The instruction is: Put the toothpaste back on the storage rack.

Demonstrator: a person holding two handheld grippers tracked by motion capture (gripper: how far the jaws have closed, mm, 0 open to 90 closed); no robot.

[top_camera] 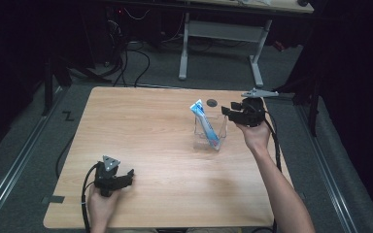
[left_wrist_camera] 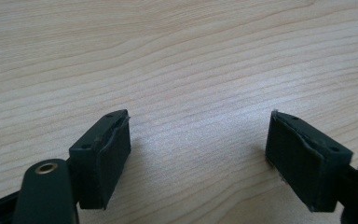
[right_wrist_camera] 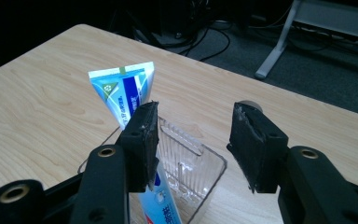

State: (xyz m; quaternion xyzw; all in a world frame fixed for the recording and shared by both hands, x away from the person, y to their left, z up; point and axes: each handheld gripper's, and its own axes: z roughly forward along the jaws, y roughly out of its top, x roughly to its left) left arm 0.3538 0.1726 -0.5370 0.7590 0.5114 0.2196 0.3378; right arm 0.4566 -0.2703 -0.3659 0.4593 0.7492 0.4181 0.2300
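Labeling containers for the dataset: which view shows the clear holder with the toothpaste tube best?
The right gripper view: the clear holder is close, its ribbed walls and rim plain, with the toothpaste tube leaning out of it. The high view shows the holder small and faint. The left gripper view looks at bare table.

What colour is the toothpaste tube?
The toothpaste tube is blue and white; clearest in the right gripper view.

Toothpaste tube (right_wrist_camera: 129, 91) print (blue-white) too small; nothing legible.
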